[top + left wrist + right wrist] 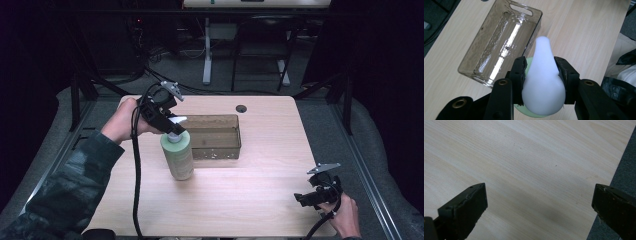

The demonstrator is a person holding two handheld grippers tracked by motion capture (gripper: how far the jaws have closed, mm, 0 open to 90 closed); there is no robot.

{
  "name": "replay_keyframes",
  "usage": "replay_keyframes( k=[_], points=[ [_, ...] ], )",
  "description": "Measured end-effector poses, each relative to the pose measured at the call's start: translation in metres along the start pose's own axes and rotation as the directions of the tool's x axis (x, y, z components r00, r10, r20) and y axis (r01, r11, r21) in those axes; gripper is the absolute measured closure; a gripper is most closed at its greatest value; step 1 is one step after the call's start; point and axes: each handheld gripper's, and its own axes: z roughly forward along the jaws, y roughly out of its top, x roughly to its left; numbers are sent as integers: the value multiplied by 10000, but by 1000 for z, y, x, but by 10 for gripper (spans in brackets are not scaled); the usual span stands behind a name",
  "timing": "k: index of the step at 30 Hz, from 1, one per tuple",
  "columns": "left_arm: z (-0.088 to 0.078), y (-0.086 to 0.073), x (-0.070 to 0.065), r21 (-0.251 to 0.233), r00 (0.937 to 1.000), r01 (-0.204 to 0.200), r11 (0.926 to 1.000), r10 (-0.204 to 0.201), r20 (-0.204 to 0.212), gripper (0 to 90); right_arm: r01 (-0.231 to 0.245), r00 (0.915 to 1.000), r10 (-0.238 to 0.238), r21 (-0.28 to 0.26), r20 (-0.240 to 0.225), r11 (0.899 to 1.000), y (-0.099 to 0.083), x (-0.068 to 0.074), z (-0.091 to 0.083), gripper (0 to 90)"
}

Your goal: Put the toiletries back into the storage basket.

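Left gripper (541,75) clamped on white pump top (544,82) of green bottle (178,157), bottle upright on table (260,190), w/ clear bin (217,137) just beside at 2 o'clock. Right gripper (539,202) wide open, empty, over table's 5 o'clock corner, well apart from bottle.

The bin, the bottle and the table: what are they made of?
The bin looks like clear, smoke-tinted hard plastic: glossy glare streaks, table visible through its walls. The bottle seems matte pale-green plastic with a white cap, probably plastic too. The table shows light wood grain, possibly laminate.
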Motion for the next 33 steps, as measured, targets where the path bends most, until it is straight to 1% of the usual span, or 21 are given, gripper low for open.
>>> replay_keyframes(
  k=[1, 4, 8, 13, 14, 19, 22, 23, 24, 29, 30, 31, 33],
  points=[
    [-1, 0, 0, 35, 10000, -35, 10000, 35, -9, 630, -22, 10000, 21, -22, -49, 10000, 0, 0, 0, 0],
    [-5, 2, 0, 85, 10000, -60, 9999, 61, -43, 630, 34, 10000, -34, 25, -3, 10000, -1, 0, 0, 0],
    [-10, 4, 2, 31, 10000, 8, 10000, -8, -84, 630, 42, 10000, -42, 38, -46, 10000, -1, 0, 1, 0],
    [-17, 7, 4, 14, 9999, -31, 10000, 31, -163, 630, 22, 10000, -22, 40, -36, 10000, -1, 0, 2, 0],
    [-18, 8, 5, -53, 9998, -48, 10000, 47, -182, 630, 58, 10000, -58, 77, 8, 10000, -1, 0, 2, 0],
    [-23, 11, 6, 39, 9997, -50, 10000, 51, -242, 630, 20, 10000, -19, 89, -65, 10000, -1, 0, 3, 0],
    [-26, 13, 7, 30, 9996, -90, 10000, 90, -266, 630, 50, 10000, -50, 127, -28, 9999, -1, 0, 3, 0],
    [-27, 14, 7, -31, 9996, -35, 10000, 34, -287, 630, 14, 10000, -14, 125, -26, 9999, -1, 0, 3, 0],
    [-28, 15, 7, 2, 9995, -124, 9999, 124, -289, 630, 91, 10000, -91, 144, 24, 9999, -2, -1, 3, 0],
    [-32, 20, 9, -22, 9995, -84, 10000, 84, -313, 630, -9, 10000, 10, 115, -18, 9999, -2, 0, 3, 0],
    [-33, 21, 10, 48, 9994, -107, 9999, 108, -340, 630, -4, 10000, 4, 98, -8, 10000, -2, -1, 3, 0],
    [-33, 22, 11, -36, 9994, -97, 9999, 96, -331, 630, -1, 10000, 1, 110, 7, 9999, -2, -1, 2, 0],
    [-35, 24, 12, -11, 9993, -106, 9999, 105, -364, 630, -42, 10000, 42, 73, -23, 10000, -2, -1, 2, 0]
  ],
)
